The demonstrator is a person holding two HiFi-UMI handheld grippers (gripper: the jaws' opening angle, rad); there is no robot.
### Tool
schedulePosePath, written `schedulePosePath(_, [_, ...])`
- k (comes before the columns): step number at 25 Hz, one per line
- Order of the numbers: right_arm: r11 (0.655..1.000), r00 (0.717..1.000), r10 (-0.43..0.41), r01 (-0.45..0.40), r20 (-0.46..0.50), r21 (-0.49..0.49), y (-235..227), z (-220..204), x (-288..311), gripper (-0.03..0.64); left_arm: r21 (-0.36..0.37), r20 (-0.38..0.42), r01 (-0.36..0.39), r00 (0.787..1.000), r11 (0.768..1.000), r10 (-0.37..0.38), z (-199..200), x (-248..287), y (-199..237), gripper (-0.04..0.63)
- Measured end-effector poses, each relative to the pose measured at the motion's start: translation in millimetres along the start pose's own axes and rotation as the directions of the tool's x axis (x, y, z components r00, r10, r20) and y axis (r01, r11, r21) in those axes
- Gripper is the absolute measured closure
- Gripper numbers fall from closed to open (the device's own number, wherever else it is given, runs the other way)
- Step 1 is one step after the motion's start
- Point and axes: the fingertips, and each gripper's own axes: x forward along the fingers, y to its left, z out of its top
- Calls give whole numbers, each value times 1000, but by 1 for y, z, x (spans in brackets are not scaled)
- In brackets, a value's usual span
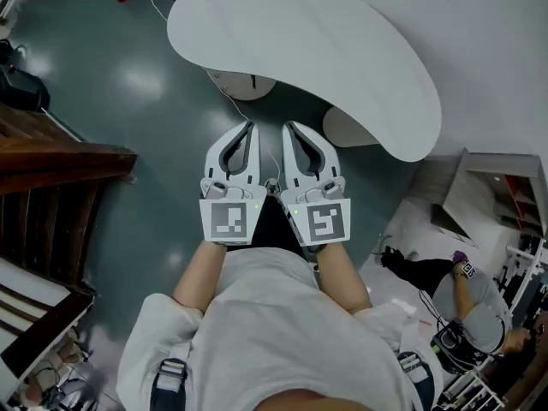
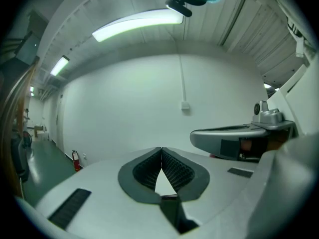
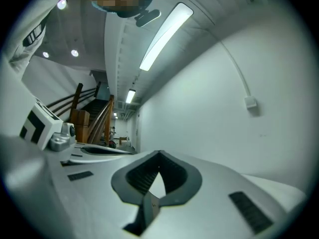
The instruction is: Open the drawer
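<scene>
On the dark green floor, beside a long curved white table, a person stands holding both tools out ahead, side by side and almost touching each other. A wooden staircase rises at the left. The left gripper has its jaws closed tip to tip with nothing between them. Its own view shows the ribbed pads meeting at the front against a bare white wall. The right gripper is the same, jaws pressed together and empty, looking along that wall toward the stairs. Both tips hang over the floor near the table's edge and touch nothing. I cannot pick out the drawer in any view, so I cannot tell where it lies relative to the tools. A small red fire extinguisher stands at the foot of the wall.
</scene>
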Motion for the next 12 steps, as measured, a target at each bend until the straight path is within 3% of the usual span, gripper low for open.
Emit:
schedulePosePath(5, [993,993,117,-117,-8,-4,-9,-13,47,604,-16,-16,-96,995,995,95,-15,26,21,588])
schedulePosePath(12, [959,960,278,-279,-19,-41,14,-35,109,604,-48,-36,-204,979,978,202,-46,41,66,588])
